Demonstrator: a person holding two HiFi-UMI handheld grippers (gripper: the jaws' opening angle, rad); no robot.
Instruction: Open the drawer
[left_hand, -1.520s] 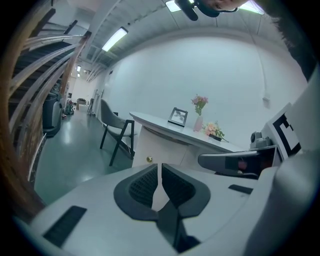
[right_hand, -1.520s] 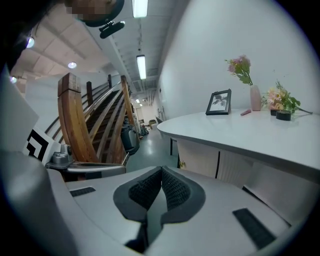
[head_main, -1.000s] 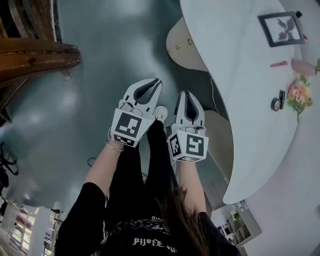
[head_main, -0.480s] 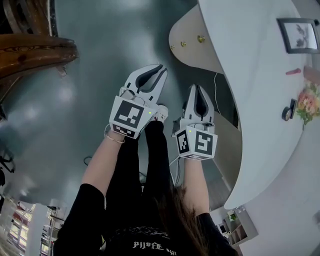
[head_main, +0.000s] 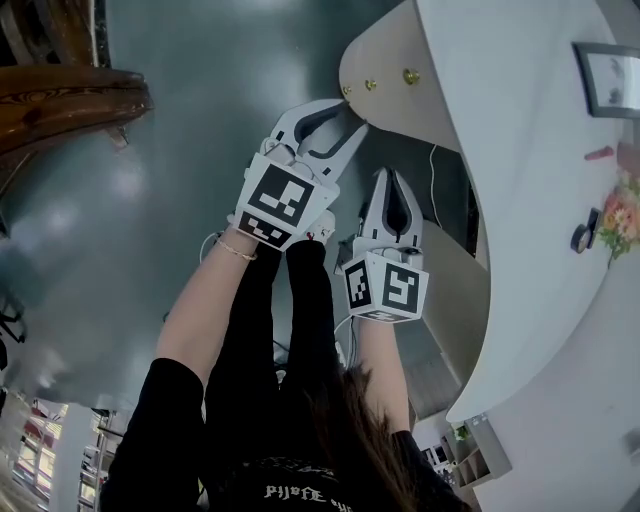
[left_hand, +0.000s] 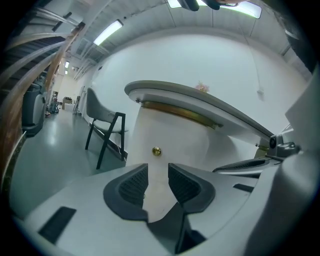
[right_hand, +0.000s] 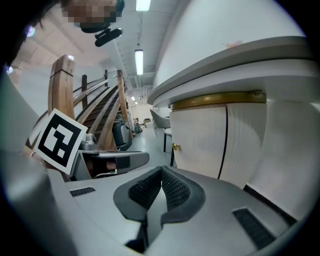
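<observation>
The curved cream drawer front (head_main: 385, 45) under the white desk carries small brass knobs (head_main: 410, 76). My left gripper (head_main: 350, 113) points at the lowest knob (head_main: 347, 91), just short of it; its jaws are opening and nothing is between them. In the left gripper view that knob (left_hand: 156, 150) shows straight ahead beyond the gap of the left gripper (left_hand: 158, 170). My right gripper (head_main: 390, 182) hangs shut and empty, behind and to the right of the left. In the right gripper view the right gripper (right_hand: 161, 175) faces the desk front, with a knob (right_hand: 175, 146) off to the left.
The white desk top (head_main: 520, 150) holds a picture frame (head_main: 610, 80) and flowers (head_main: 622, 215). A wooden stair rail (head_main: 70, 100) stands at the left. A black-legged chair (left_hand: 107, 127) stands beside the desk. Grey floor (head_main: 180, 200) lies below.
My left gripper has moved forward to the brass knobs and its jaws have parted. The right gripper has stayed shut and sunk a little.
</observation>
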